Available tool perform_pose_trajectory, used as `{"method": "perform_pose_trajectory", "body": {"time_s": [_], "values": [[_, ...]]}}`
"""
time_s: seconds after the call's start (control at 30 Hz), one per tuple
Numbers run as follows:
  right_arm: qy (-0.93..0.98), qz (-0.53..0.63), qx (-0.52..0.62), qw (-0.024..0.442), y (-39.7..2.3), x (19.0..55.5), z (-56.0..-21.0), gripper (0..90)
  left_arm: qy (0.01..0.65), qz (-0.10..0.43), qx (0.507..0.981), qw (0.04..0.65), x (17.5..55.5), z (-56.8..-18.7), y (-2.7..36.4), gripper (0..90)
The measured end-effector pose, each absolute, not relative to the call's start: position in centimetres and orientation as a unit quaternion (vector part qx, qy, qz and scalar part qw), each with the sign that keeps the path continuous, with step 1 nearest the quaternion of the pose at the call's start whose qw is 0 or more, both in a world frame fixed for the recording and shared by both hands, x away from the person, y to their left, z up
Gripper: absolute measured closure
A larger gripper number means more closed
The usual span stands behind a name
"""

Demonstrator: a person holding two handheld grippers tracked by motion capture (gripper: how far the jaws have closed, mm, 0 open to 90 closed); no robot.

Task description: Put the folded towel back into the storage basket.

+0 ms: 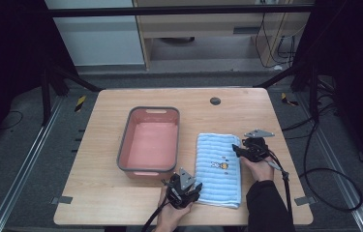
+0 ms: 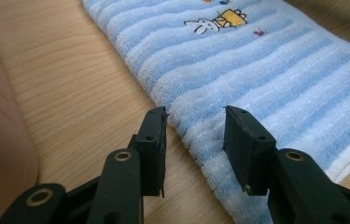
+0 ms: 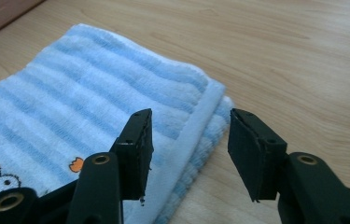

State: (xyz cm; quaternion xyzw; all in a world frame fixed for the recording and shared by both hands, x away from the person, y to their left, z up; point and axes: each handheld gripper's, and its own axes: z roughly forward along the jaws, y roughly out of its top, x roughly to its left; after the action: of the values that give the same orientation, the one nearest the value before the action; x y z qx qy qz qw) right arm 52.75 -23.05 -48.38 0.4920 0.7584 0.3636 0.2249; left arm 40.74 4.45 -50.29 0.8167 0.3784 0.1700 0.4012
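One towel (image 1: 218, 168), folded, pale blue with darker stripes, white edging and a small stitched rabbit, lies flat on the table (image 1: 106, 193). One pink tub (image 1: 148, 140) with a grey rim stands just beyond the left tongs (image 1: 194, 187). The left tongs, jaws apart, straddle the towel's near left edge, one jaw over bare wood, the other over the cloth. The right tongs (image 1: 237, 149), also spread, bracket the towel's far right corner. Two tongs, one per hand.
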Motion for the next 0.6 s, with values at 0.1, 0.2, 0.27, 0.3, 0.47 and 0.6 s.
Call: {"method": "perform_pose_trajectory", "body": {"time_s": [0.1, 0.2, 0.27, 0.3, 0.47, 0.6], "values": [[0.766, 0.354, 0.489, 0.223, -22.9, 52.9, -48.8, 51.7, 0.38, 0.173, 0.817, 0.397, 40.7, -50.4, 4.4, 59.8], [0.765, 0.353, 0.495, 0.213, -22.9, 53.0, -49.0, 53.0, 0.383, 0.172, 0.817, 0.395, 40.7, -50.5, 4.2, 60.9], [0.767, 0.35, 0.495, 0.212, -22.9, 53.0, -49.1, 53.7, 0.385, 0.171, 0.816, 0.395, 40.6, -50.6, 4.2, 62.3], [0.768, 0.35, 0.494, 0.208, -22.9, 53.0, -49.2, 54.3, 0.386, 0.17, 0.816, 0.396, 40.7, -50.6, 4.1, 62.7], [0.772, 0.345, 0.495, 0.199, -22.8, 53.1, -49.5, 57.4, 0.395, 0.16, 0.813, 0.397, 40.6, -50.6, 4.0, 68.2], [0.772, 0.344, 0.498, 0.194, -22.8, 53.1, -49.7, 59.4, 0.403, 0.157, 0.81, 0.397, 40.6, -50.6, 3.9, 73.9]]}}
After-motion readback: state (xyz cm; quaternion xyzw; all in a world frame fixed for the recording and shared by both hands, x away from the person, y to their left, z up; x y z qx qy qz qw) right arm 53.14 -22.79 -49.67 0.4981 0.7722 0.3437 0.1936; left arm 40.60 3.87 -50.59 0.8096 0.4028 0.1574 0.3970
